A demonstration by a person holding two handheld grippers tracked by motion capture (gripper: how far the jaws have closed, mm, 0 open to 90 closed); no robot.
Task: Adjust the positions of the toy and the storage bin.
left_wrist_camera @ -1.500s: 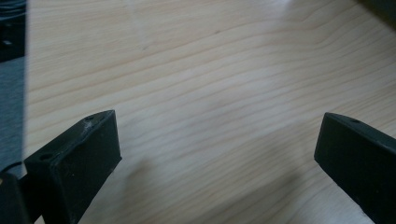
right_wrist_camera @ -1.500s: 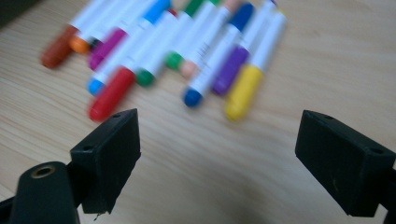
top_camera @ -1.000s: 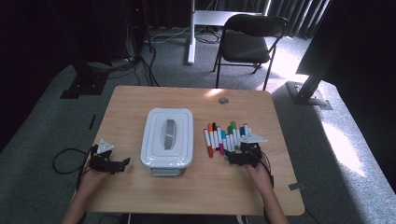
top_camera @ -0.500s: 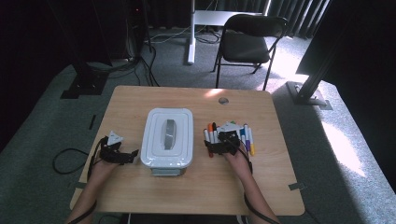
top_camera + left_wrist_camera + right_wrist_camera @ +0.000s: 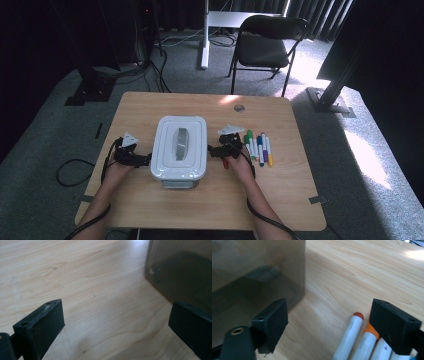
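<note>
Your left gripper (image 5: 145,160) sits with jaws spread wide at the left side of the lidded container (image 5: 179,147); your right gripper (image 5: 214,150) is spread just as wide at its right side, with the markers (image 5: 257,149) just beyond. That container stands mid-table (image 5: 280,200), long axis running away from you, lid handle aligned the same way. Since half a second ago, both grippers have closed in toward its walls.
</note>
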